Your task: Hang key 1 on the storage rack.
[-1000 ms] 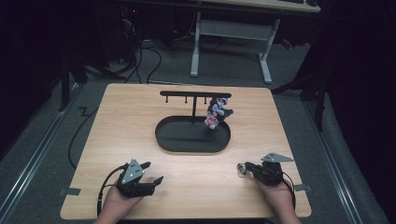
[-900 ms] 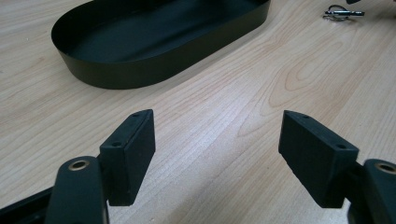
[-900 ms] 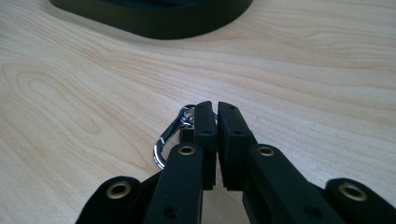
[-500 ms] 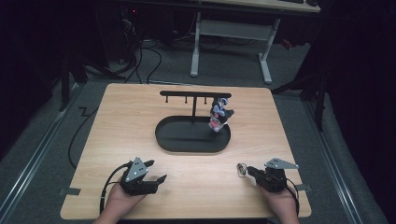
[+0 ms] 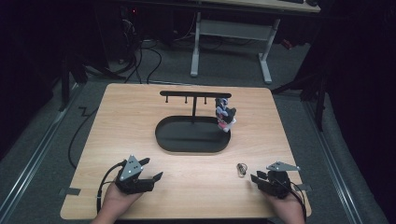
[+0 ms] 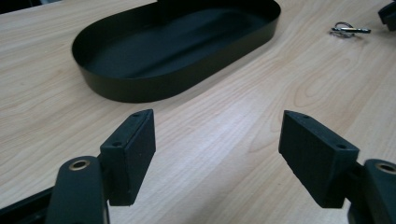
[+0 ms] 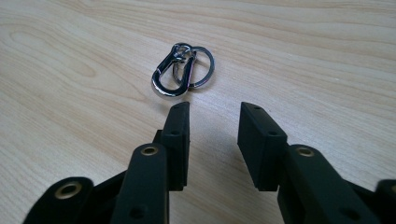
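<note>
Lying flat, the carabiner clip (image 7: 171,71) runs lengthwise away from the right gripper (image 7: 212,116).

Both grippers, left gripper (image 5: 145,174) and right gripper (image 5: 259,178), are matte black with chunky rectangular pads, brass-ringed pivot holes, small screw holes, grey triangular plates on top, black cables trailing.

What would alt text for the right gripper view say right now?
A silver carabiner clip with a key ring lies flat on the light wooden table, just beyond the tips of the right hand-held gripper. Its two black jaws have just been opening and stand apart with nothing between them, and do not touch the clip.
</note>
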Motion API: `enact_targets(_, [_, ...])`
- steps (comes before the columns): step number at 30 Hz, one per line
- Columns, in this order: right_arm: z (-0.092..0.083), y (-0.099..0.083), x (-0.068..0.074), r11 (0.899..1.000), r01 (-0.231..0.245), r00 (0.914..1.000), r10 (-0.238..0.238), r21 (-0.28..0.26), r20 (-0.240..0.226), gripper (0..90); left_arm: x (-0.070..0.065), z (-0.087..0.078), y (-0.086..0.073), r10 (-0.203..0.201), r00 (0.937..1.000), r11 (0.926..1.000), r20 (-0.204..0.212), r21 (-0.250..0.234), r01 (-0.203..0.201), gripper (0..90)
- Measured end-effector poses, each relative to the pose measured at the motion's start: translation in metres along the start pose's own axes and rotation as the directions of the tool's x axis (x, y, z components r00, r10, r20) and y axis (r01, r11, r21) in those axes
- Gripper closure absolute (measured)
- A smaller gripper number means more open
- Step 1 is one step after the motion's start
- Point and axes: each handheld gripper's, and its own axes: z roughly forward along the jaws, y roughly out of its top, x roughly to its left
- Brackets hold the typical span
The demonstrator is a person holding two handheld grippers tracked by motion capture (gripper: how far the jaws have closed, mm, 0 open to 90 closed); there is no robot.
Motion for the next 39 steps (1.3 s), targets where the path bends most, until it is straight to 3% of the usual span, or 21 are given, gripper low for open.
enact_targets(3, [-0.001,0.004,0.0,0.999,0.007,1.0,-0.007,0.035,-0.004,55.8,0.01,0.0,0.003,-0.046,0.9989,0.9989,0.005,-0.005,0.046,27.9])
enact_targets(6, [0.001,0.007,0.002,0.995,0.016,0.9998,-0.017,0.094,0.006,52.7,0.012,-0.002,-0.002,-0.012,0.9996,0.9999,-0.024,0.002,0.012,28.0])
enact_targets(13, [0.004,0.019,0.012,0.977,0.051,0.9981,-0.057,0.208,0.022,46.5,0.019,-0.006,-0.008,-0.019,0.9989,0.9998,-0.042,-0.003,0.019,27.9])
enact_targets(19, [0.003,0.032,0.016,0.953,0.058,0.997,-0.071,0.298,0.032,44.0,0.024,0.0,-0.01,-0.016,0.9989,0.9999,-0.044,0.002,0.017,28.0])
enact_targets(24, [0.008,0.041,0.02,0.917,0.096,0.9921,-0.12,0.387,0.037,40.2,0.023,0.005,-0.009,-0.022,0.9995,0.9998,-0.022,0.004,0.022,28.0])
enact_targets(28, [0.01,0.047,0.025,0.902,0.114,0.9908,-0.134,0.416,0.018,38.2,0.019,0.006,-0.007,-0.013,0.9998,0.9999,-0.013,-0.003,0.012,28.1])
enact_targets(31, [0.01,0.05,0.028,0.898,0.123,0.9904,-0.138,0.424,0.006,37.8,0.016,0.008,-0.006,-0.006,0.9999,1.0,-0.009,0.004,0.006,28.1])
enact_targets(35, [0.01,0.052,0.032,0.88,0.155,0.9842,-0.177,0.45,0.007,37.2,0.015,0.008,-0.008,-0.004,1.0,1.0,-0.007,0.008,0.004,28.0])
enact_targets(39, [0.011,0.056,0.034,0.873,0.171,0.9814,-0.192,0.457,-0.001,37.5,0.015,0.007,-0.008,-0.002,1.0,0.9999,-0.007,0.01,0.002,28.1])
